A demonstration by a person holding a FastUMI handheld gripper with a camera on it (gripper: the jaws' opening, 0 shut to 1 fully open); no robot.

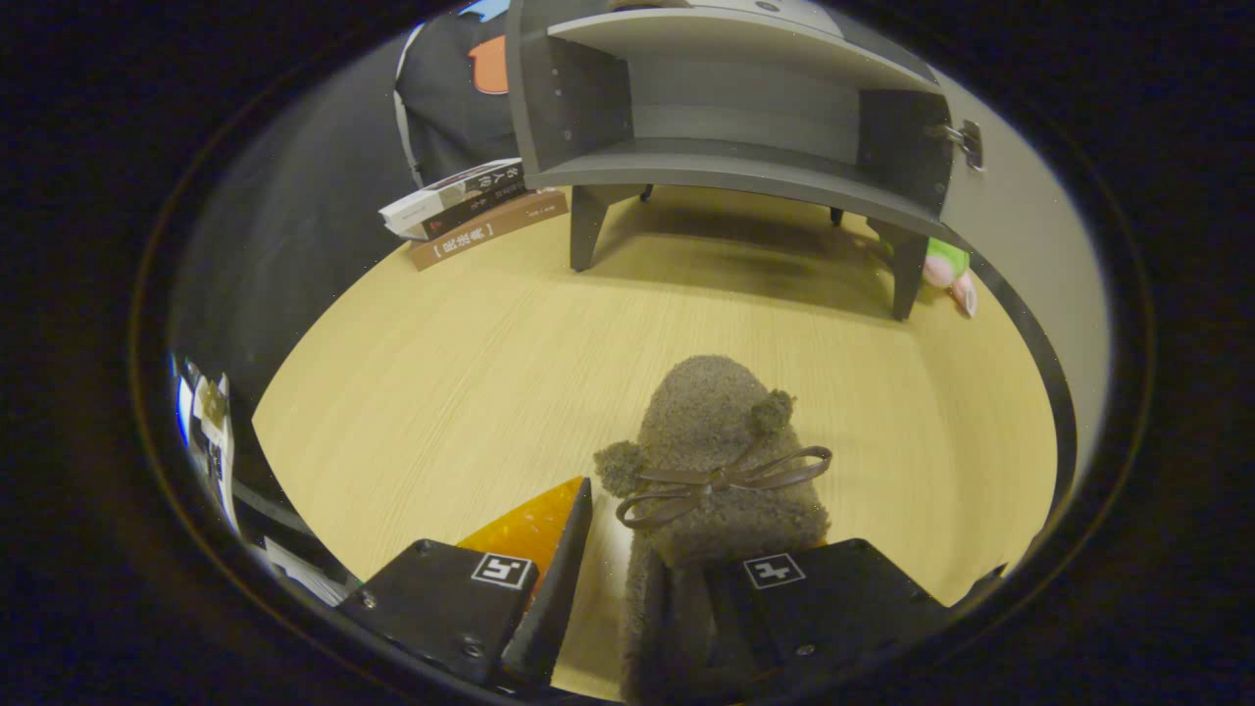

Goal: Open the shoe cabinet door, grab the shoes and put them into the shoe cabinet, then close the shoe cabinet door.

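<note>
A fuzzy brown shoe point(721, 461) with a dark bow lies on the wooden tabletop point(471, 382), toe pointing toward the cabinet. My gripper point(677, 515) is down at the shoe's heel end. The left finger point(564, 559) stands beside the shoe with a thin strip of table showing between them. The shoe covers the right finger's tip, so its contact is hidden. The jaws stand wide apart. Beyond the shoe, the grey shoe cabinet point(726, 162) stands on short legs with its inside bare. Its door point(1025, 226) is swung open on the right, hinge fitting showing.
A stack of books point(471, 206) lies left of the cabinet by its front leg. A pink and green soft toy point(946, 267) sits behind the cabinet's right leg. The table's dark rounded edge runs under the open door.
</note>
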